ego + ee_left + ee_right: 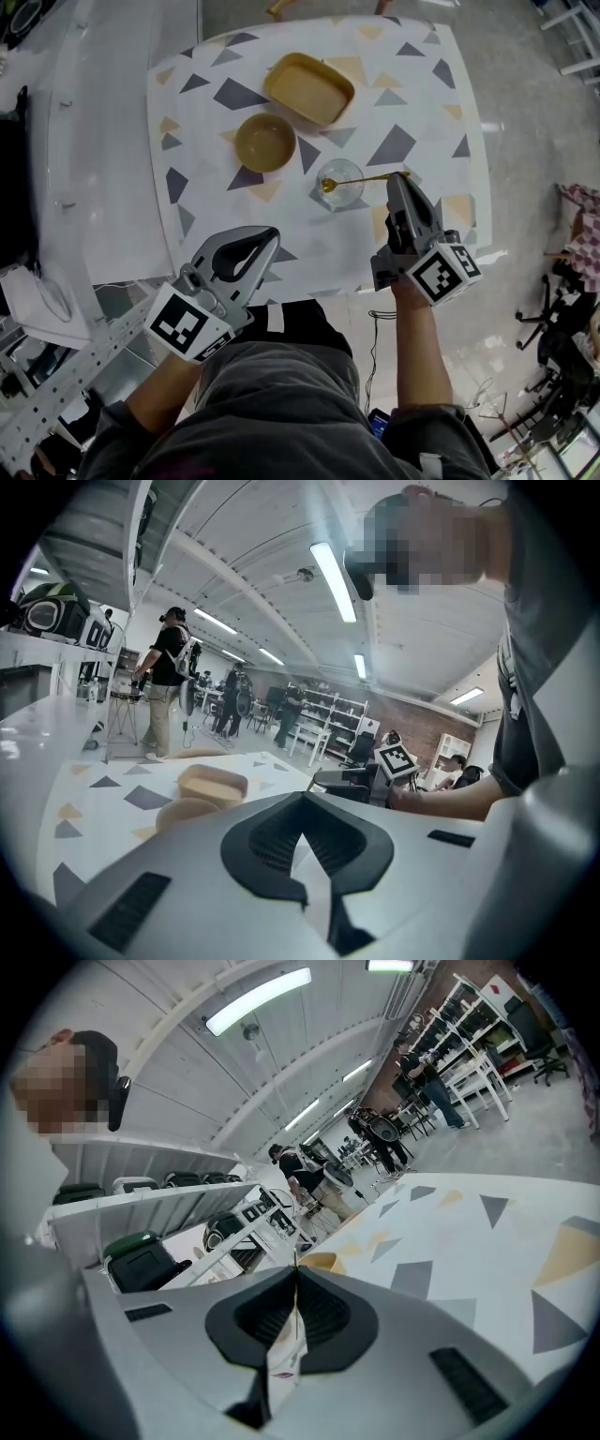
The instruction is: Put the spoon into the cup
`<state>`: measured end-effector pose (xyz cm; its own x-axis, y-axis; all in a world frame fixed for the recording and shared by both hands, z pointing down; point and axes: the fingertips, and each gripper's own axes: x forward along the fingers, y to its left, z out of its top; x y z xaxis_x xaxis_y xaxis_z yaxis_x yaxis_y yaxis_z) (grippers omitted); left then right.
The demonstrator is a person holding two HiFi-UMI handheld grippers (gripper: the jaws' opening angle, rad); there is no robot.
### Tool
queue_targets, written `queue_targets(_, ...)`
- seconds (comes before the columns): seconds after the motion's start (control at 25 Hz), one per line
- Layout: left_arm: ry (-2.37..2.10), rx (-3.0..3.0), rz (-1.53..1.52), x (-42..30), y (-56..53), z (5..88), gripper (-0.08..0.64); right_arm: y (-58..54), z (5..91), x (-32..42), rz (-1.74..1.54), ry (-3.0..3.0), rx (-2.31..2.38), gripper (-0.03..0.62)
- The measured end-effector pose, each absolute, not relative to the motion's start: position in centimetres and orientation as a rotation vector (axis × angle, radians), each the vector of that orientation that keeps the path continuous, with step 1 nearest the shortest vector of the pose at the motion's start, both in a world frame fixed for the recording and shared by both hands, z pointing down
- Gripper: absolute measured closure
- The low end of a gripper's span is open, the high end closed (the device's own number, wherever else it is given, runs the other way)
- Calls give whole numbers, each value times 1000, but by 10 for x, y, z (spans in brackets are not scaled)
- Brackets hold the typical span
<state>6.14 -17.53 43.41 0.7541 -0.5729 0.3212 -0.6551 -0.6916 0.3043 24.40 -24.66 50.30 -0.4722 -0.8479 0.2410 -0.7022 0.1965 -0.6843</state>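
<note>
On the table, which is white with grey and tan triangles, a clear glass cup stands near the middle, with a round tan bowl beside it on its left and a rectangular tan tray farther back, just behind the bowl. The gold spoon already has its bowl end inside the cup, while its thin handle passes over the rim and reaches out to the right, up to the tip of the right tool. That tool's two jaws are pressed together, and in the right gripper view a thin gold sliver, the handle's end, stands pinched at the tip of the right tool, with the patterned table spreading out to the right of it. The cup itself cannot be made out in that view. The left tool hangs over the near edge of the table, well apart from the cup, with its tip pointing towards the bowl. Its jaws meet at the tip with nothing between them, as the left gripper view shows at the left tool. Beyond that tip the same view shows the tray and the bowl, and off to the right the marker cube of the right tool.
</note>
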Motion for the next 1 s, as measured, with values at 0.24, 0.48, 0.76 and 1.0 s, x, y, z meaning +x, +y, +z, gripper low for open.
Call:
queue_targets(0.24, -932, 2548, 283, 60, -174, 436, 546, -247, 507, 239, -1121, 2307, -1515, 569)
queue_targets(0.48, -928, 2546, 287, 58, -172, 438, 546, -246, 511, 229, -1103, 2354, -1516, 568)
queue_targets(0.76, -936, 2547, 288, 54, -170, 435, 546, -244, 514, 225, -1095, 2367, -1528, 568)
queue_targets(1.0, -936, 2554, 281, 51, -168, 431, 546, -243, 514, 224, -1078, 2372, -1557, 568)
